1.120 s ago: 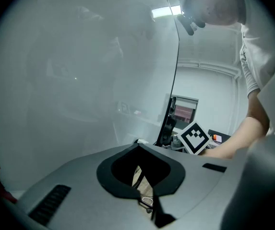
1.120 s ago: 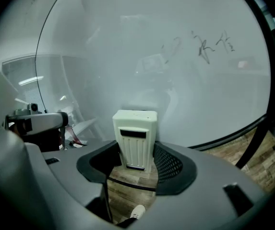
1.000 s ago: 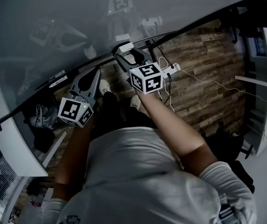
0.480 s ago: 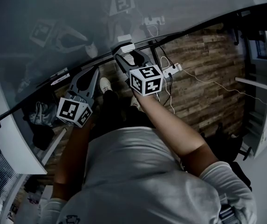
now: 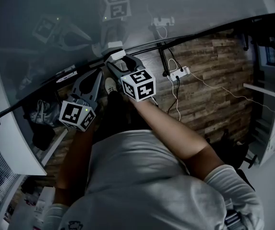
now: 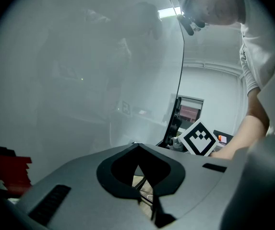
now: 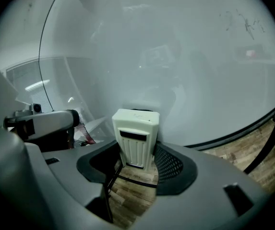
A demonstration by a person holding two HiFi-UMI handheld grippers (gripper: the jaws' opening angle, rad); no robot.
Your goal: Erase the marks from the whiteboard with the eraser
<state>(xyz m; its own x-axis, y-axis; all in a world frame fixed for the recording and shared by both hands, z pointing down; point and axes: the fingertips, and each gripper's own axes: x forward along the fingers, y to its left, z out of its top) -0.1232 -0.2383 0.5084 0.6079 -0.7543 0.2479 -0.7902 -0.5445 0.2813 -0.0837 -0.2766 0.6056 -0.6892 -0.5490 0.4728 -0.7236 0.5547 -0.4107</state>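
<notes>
Brightness: we find the head view dim and grey.
Glare: our whiteboard (image 5: 185,4) shows hazy reflections; a strip light (image 6: 168,12) glows.
Edges: we see fisheye bending and dark corners.

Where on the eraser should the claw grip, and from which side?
Grip the eraser by its ribbed white body, across its two side edges, coming from the end away from the whiteboard. That likely leaves the far end free to meet the board. The right claw holds it this way, ribbed face toward its camera.
</notes>
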